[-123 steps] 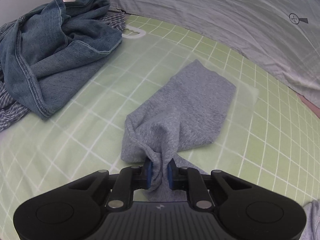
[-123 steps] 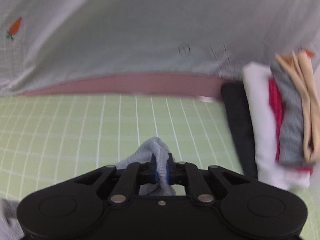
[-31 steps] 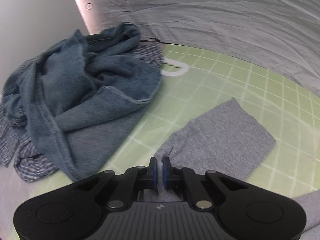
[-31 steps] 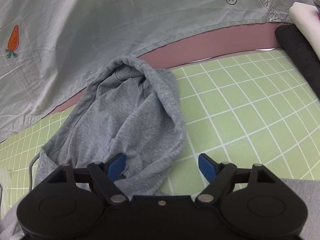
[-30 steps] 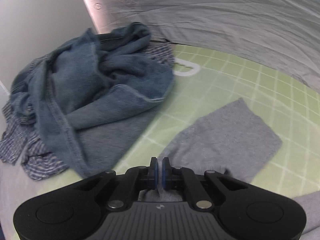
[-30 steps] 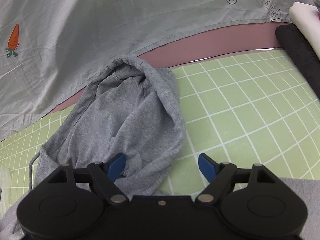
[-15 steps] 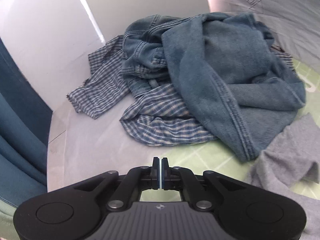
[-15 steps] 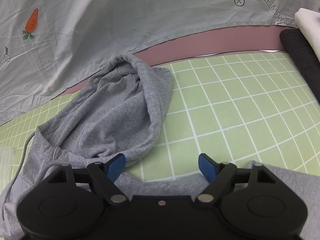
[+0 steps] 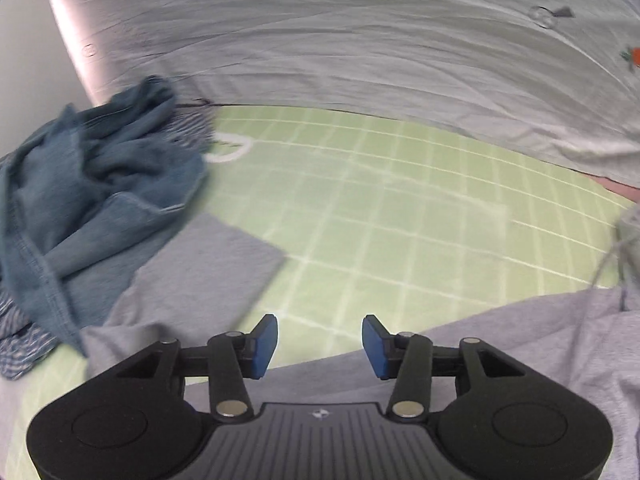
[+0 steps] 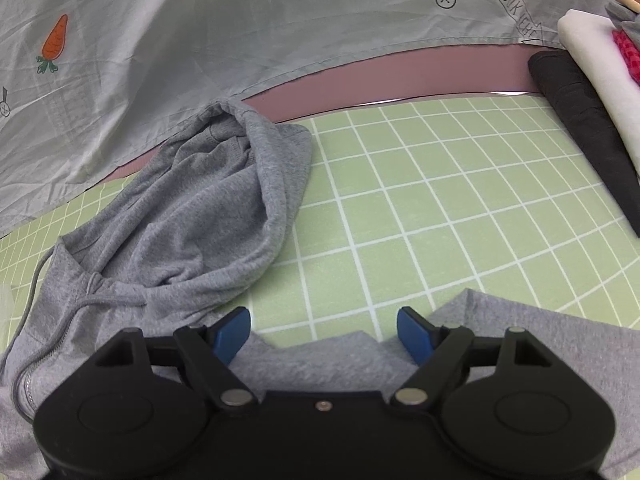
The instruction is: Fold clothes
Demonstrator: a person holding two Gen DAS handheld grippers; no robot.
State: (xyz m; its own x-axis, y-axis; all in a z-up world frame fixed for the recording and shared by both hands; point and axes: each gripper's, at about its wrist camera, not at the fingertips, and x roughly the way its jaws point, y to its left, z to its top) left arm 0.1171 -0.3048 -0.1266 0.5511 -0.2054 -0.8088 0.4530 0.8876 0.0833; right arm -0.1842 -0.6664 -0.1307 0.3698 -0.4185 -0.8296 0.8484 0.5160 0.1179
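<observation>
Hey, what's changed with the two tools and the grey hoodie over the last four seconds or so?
Both tools let go. The left tool, earlier shut on the grey hoodie sleeve, now hangs open over the green grid mat, the sleeve lying flat. The right tool, earlier pinching grey fabric, is open with the hood spread ahead. The denim pile and folded stack stayed put.
</observation>
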